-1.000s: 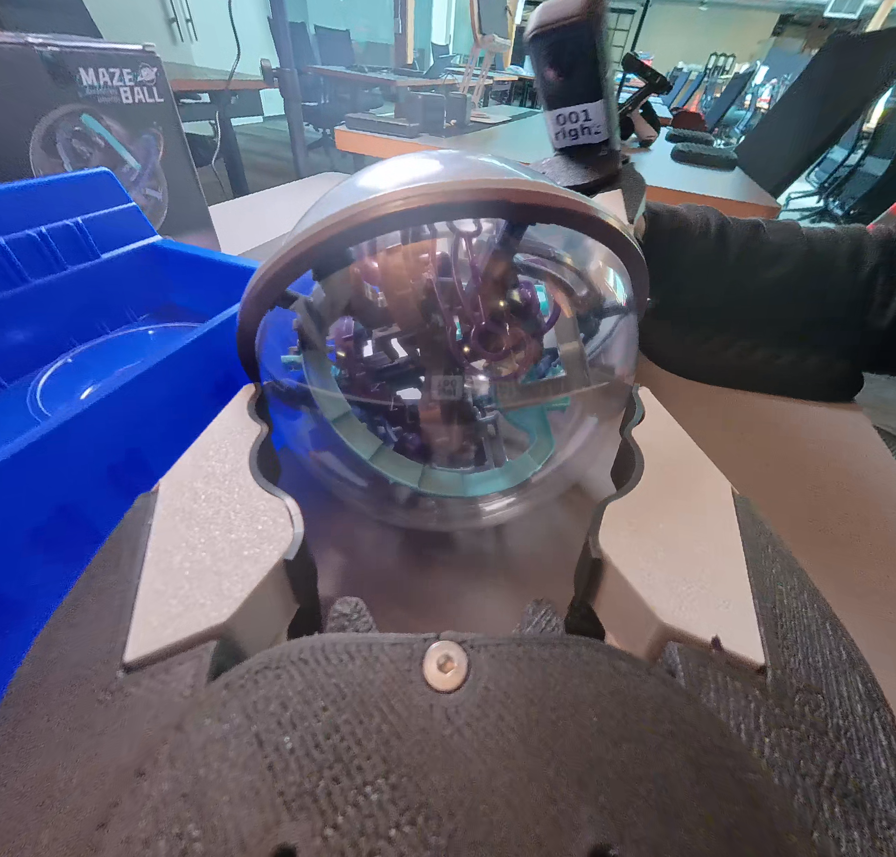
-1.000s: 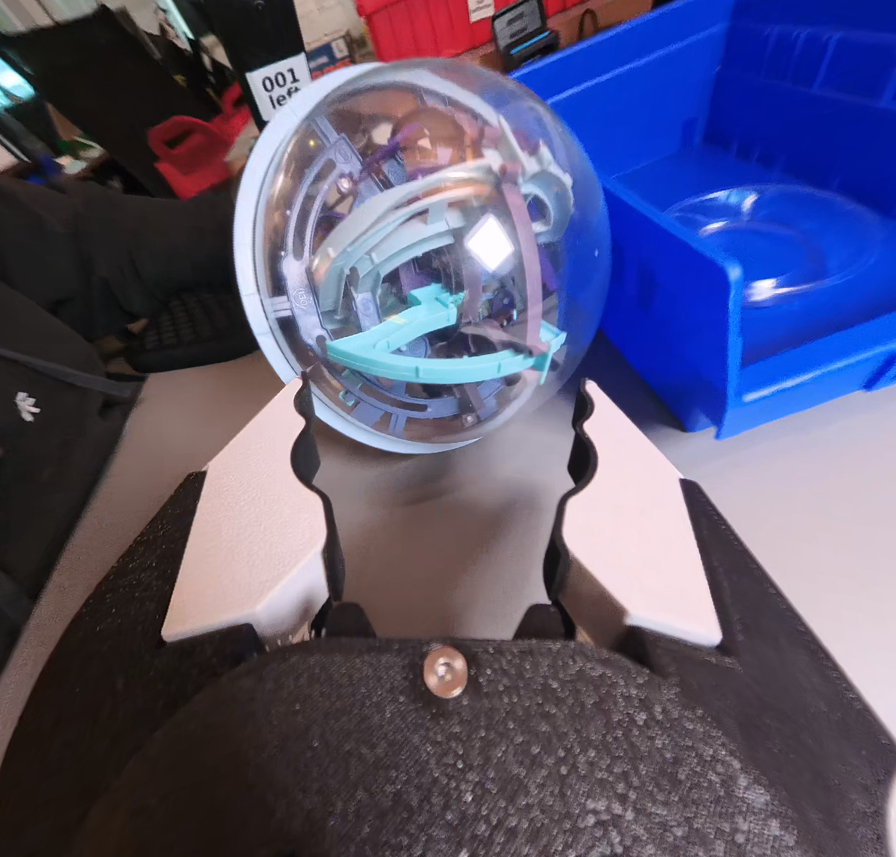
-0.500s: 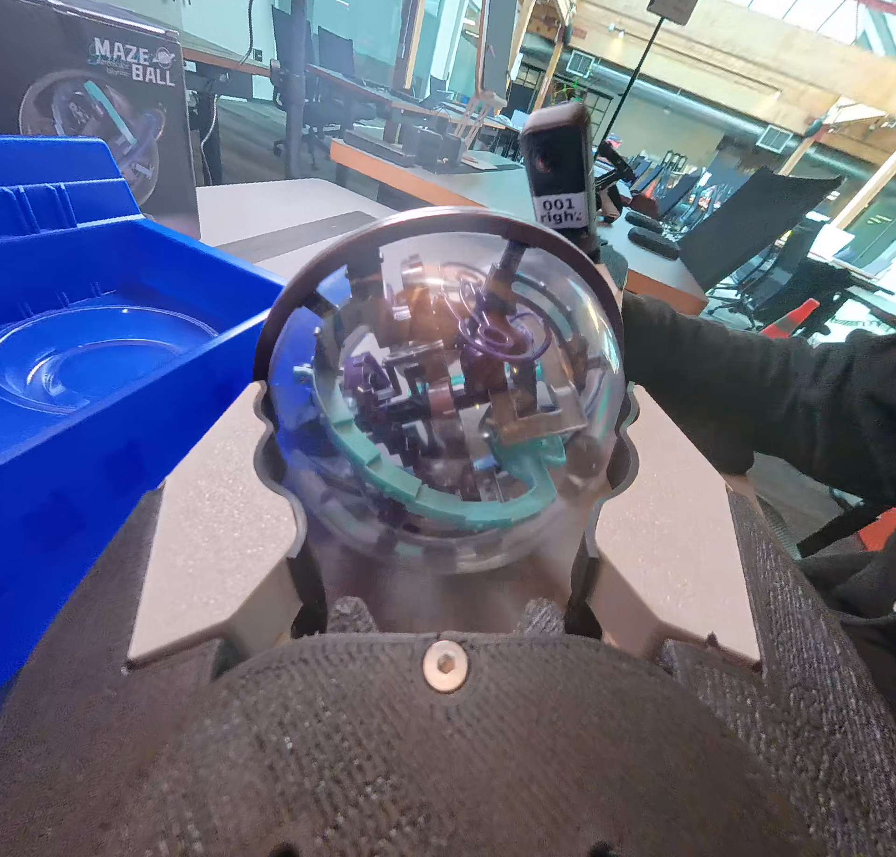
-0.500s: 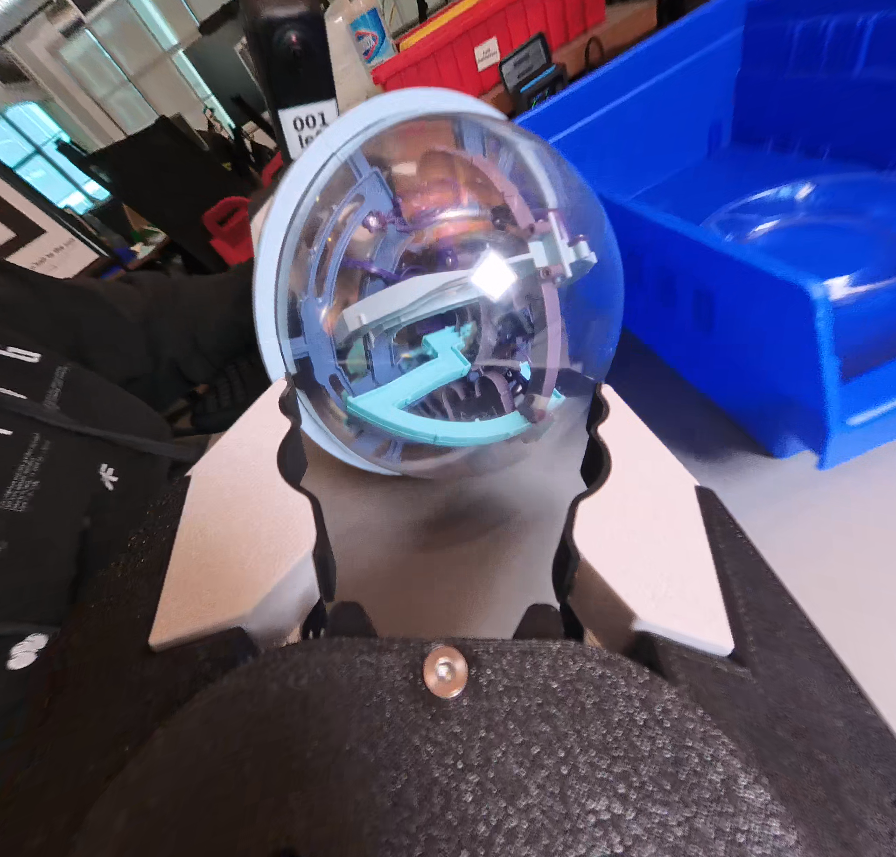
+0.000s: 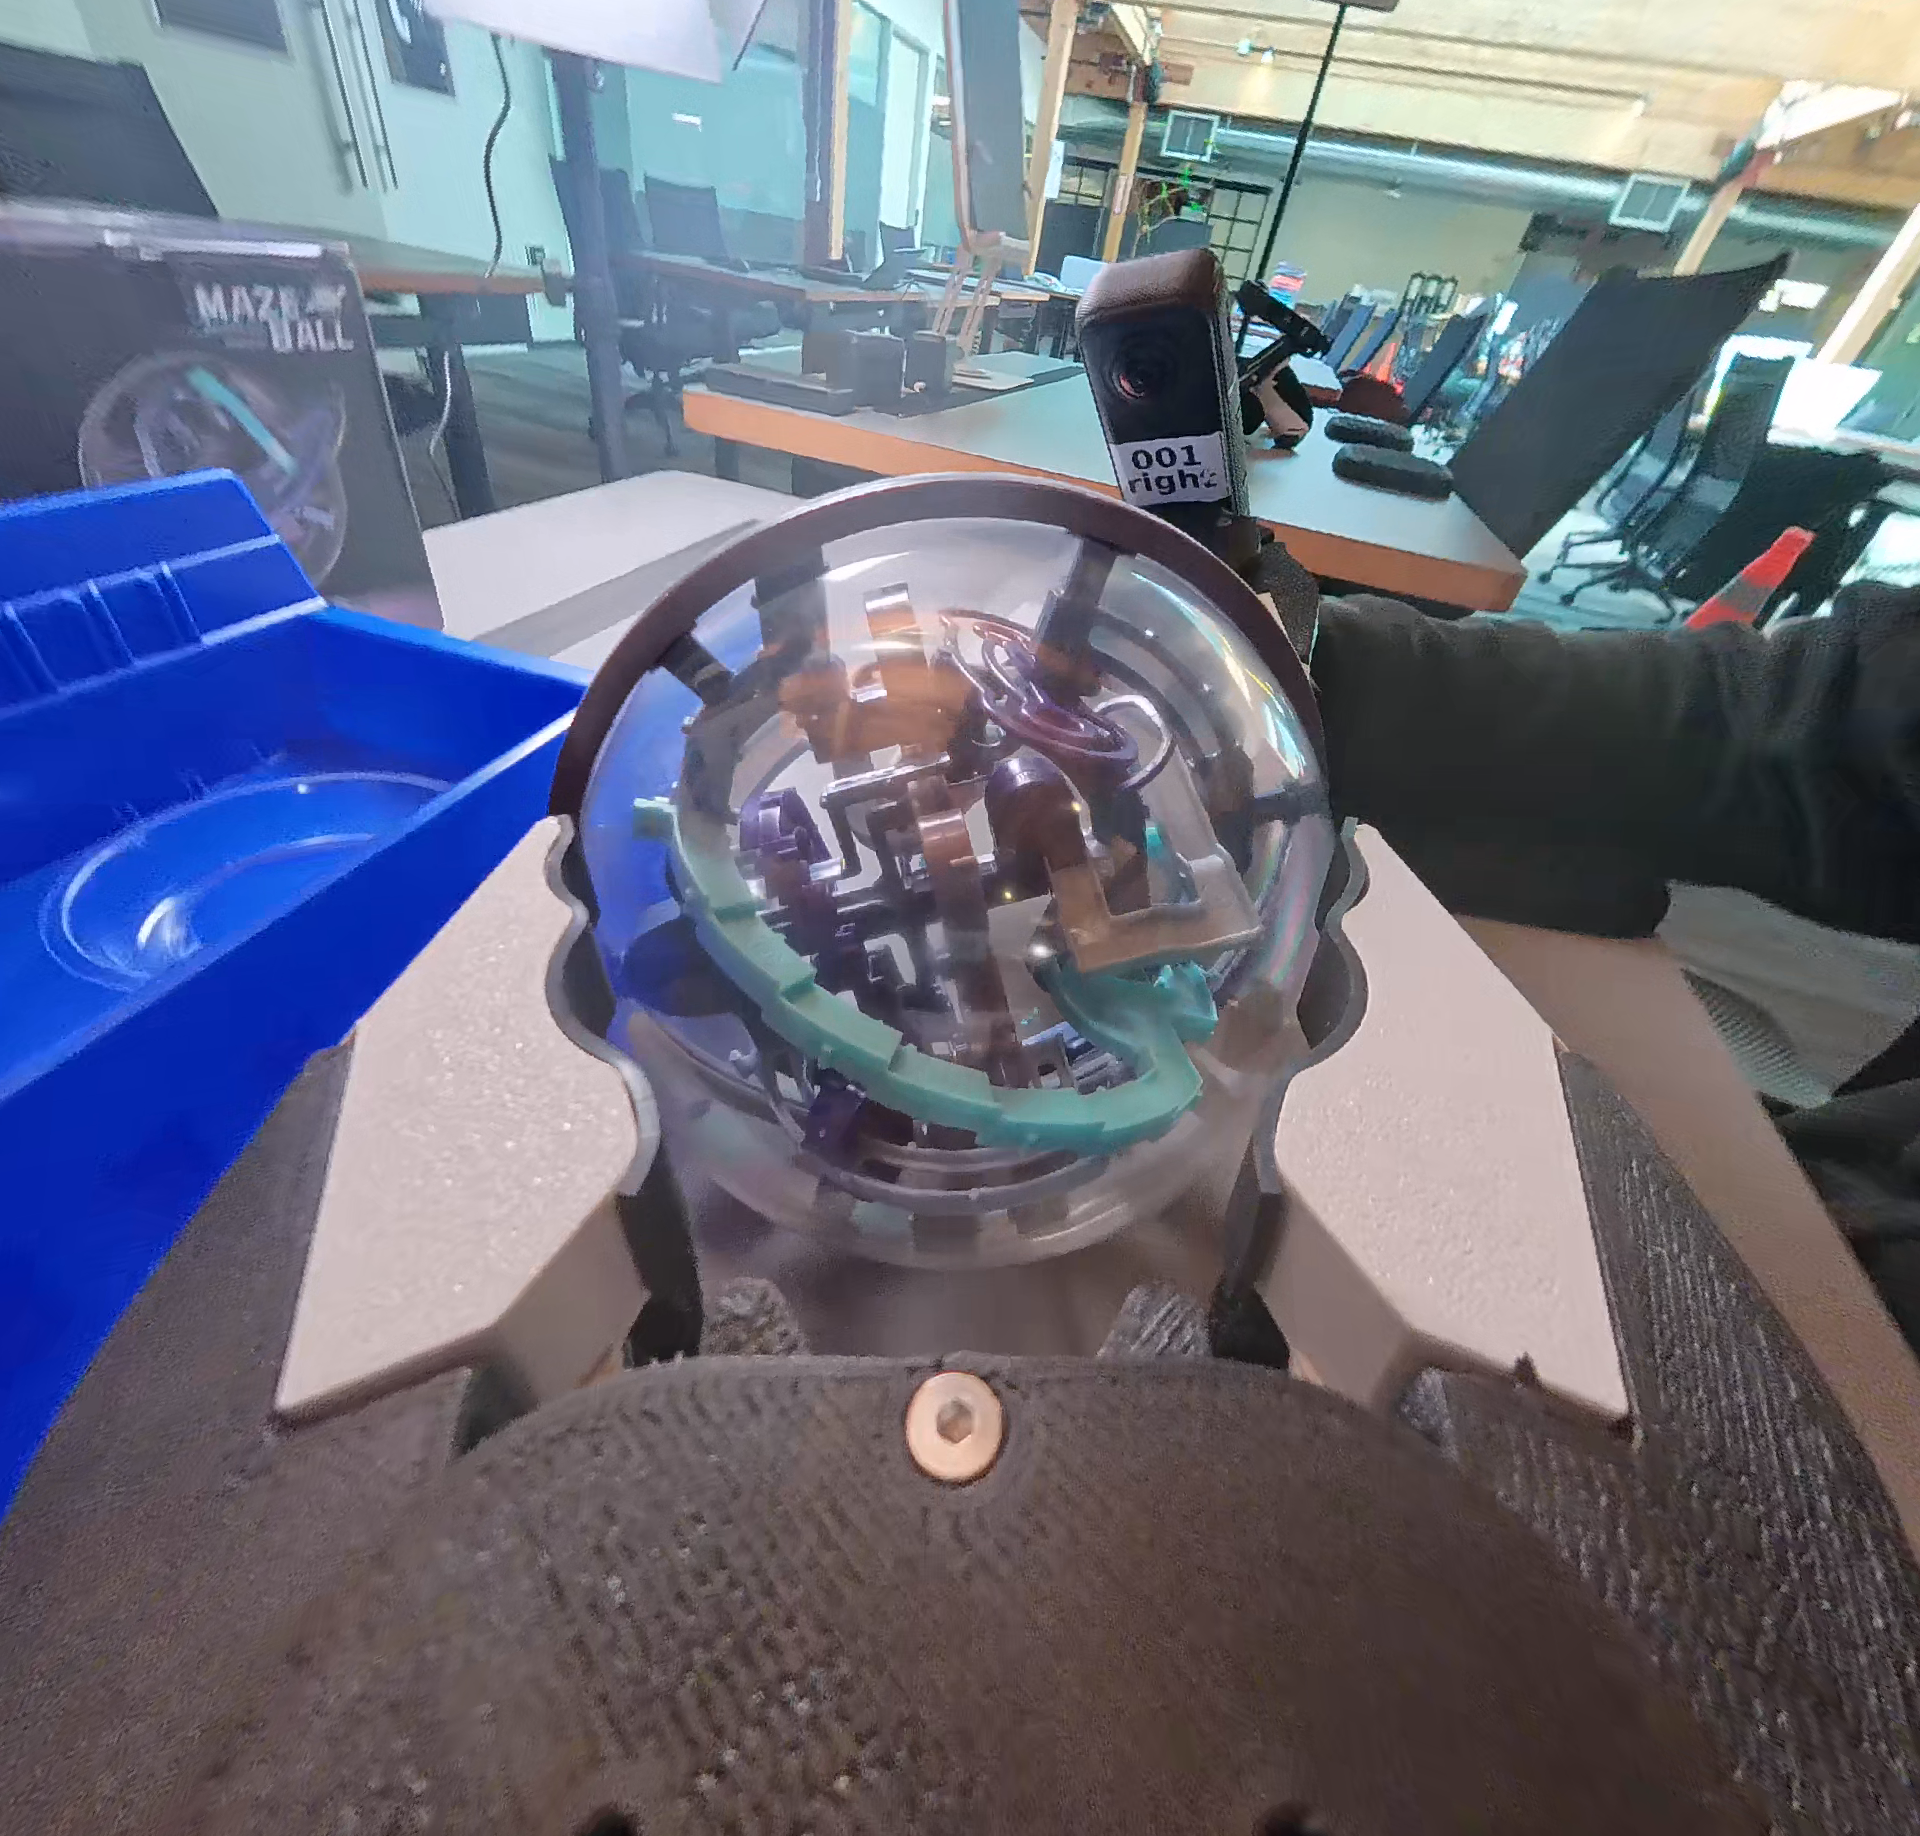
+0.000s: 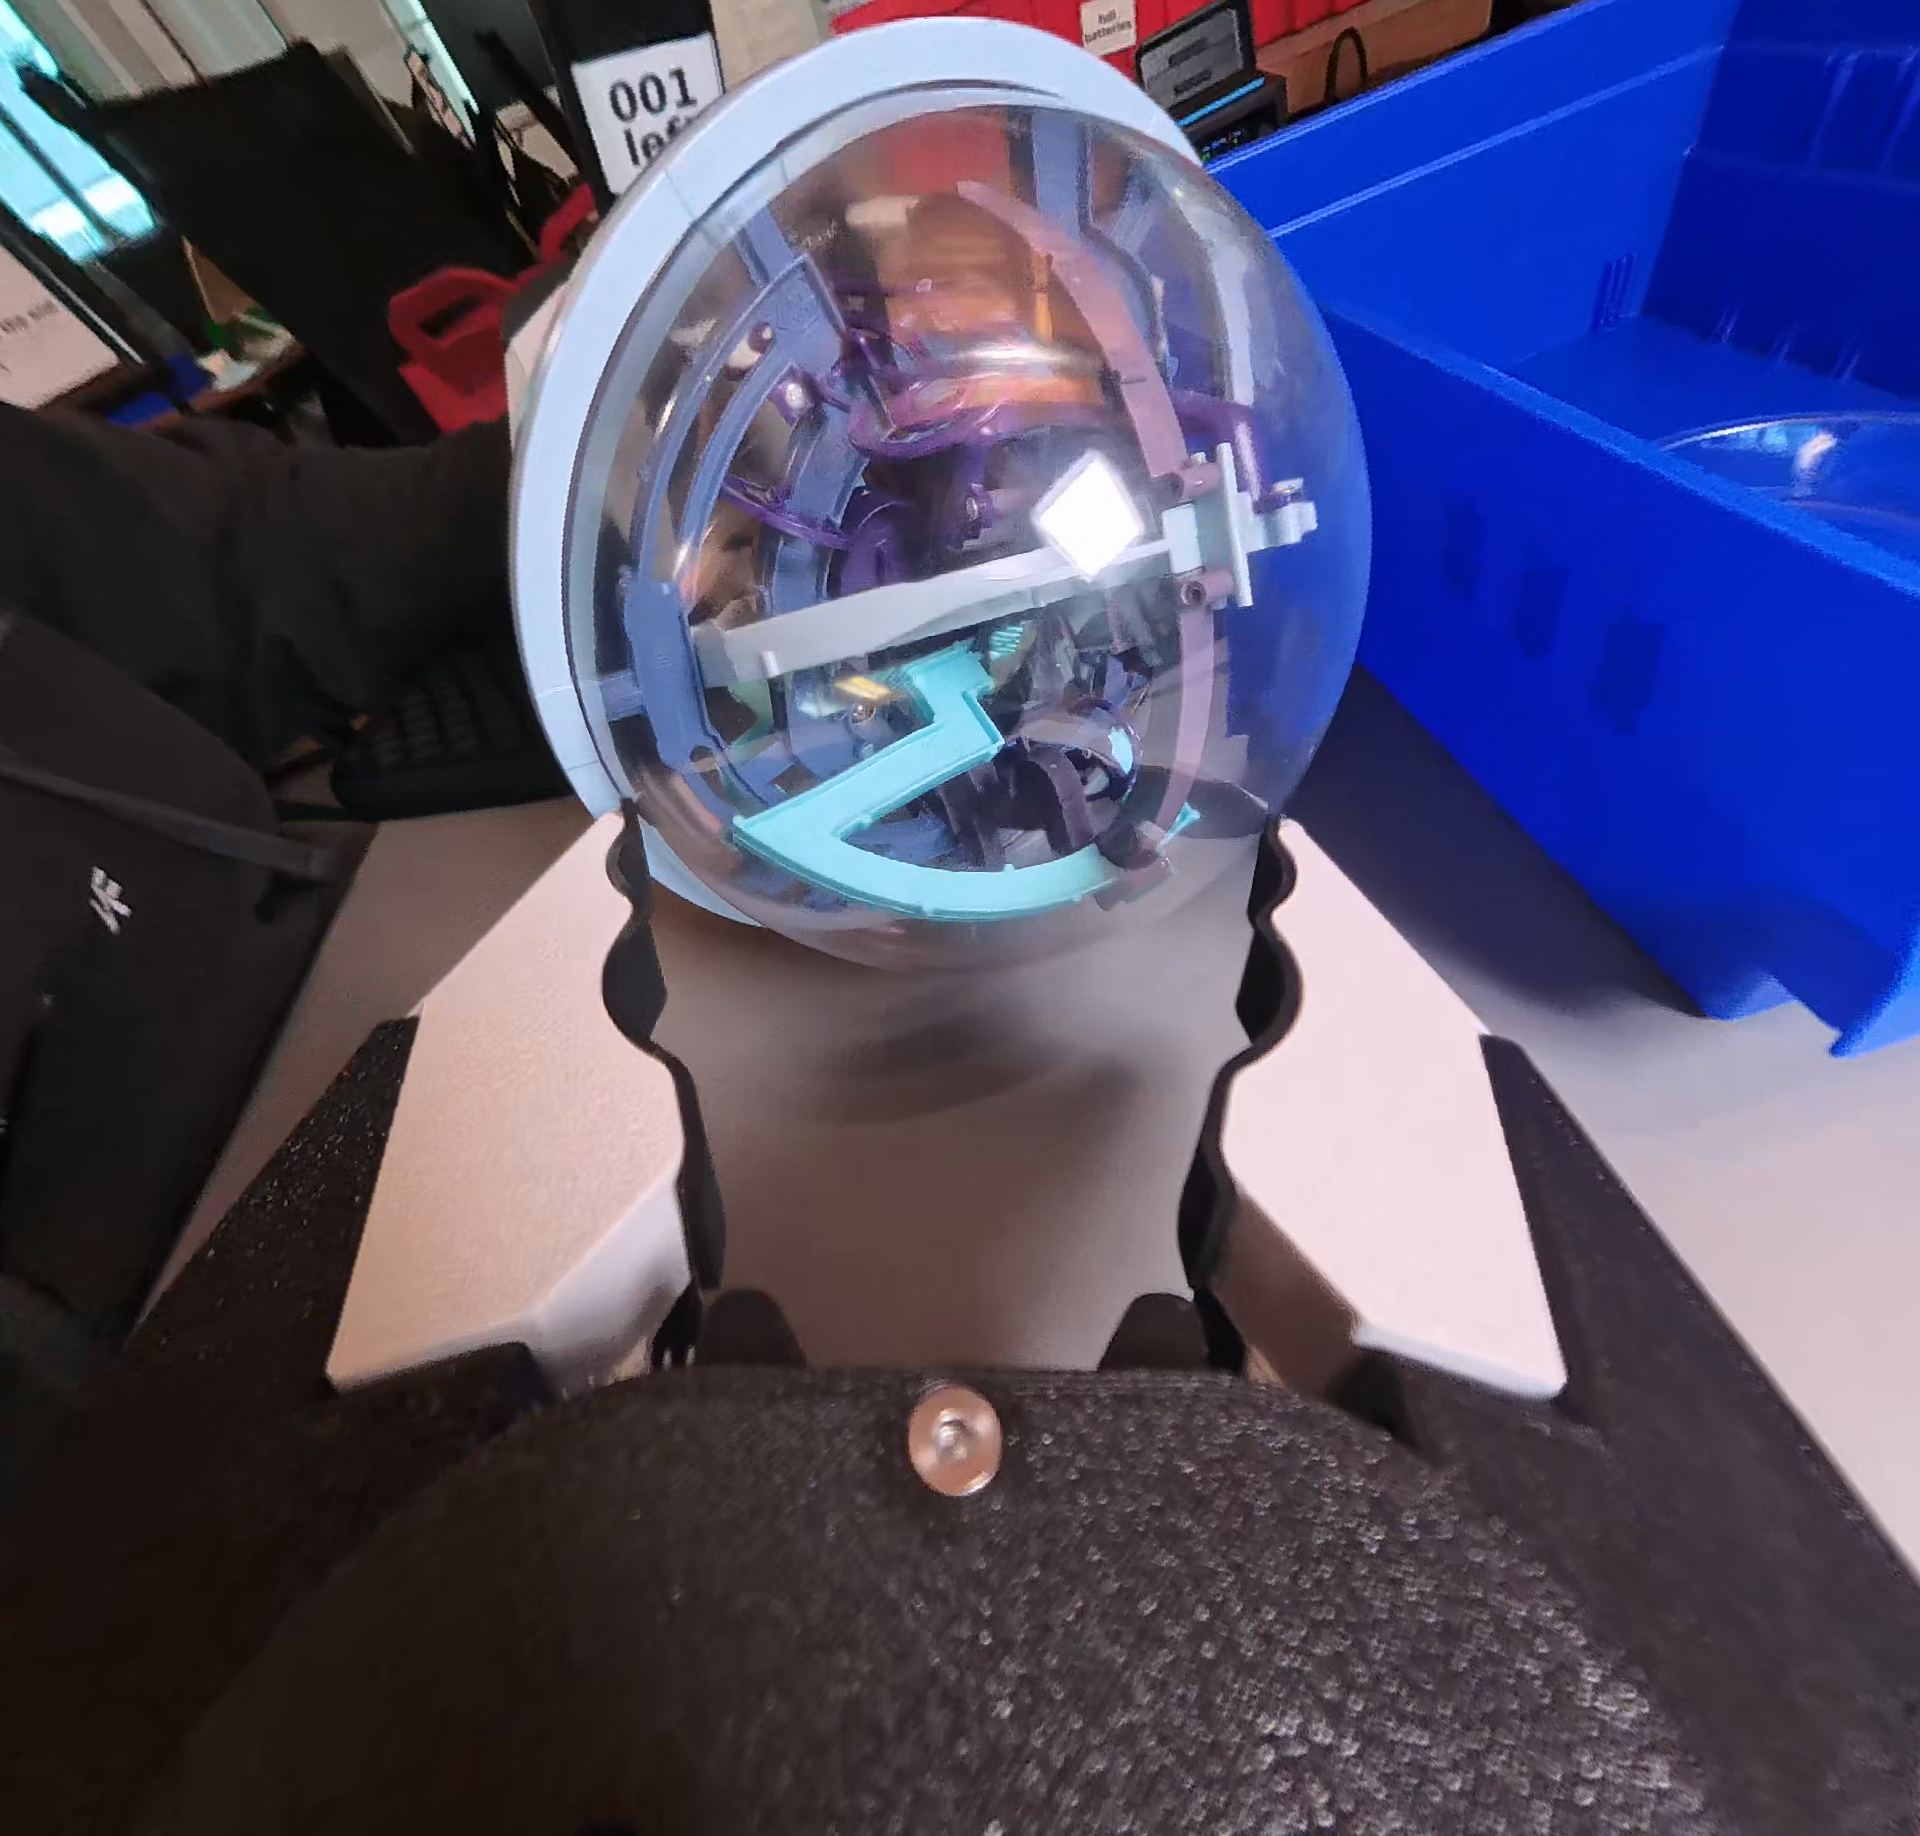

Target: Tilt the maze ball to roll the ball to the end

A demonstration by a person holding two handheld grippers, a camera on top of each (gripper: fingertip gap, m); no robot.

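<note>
Maze ball [image 5: 951,913] sits deeper, lower than a second ago; left tongs [image 5: 951,955] and right tongs [image 6: 951,851] both clamp it

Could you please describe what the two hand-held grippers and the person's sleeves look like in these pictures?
Each hand-held gripper has a rounded, rough-textured black body with a silver screw, and two flat pale grey fingers edged with wavy black pads. A black camera bearing a white label stands on top. The sleeves are dark.
</note>
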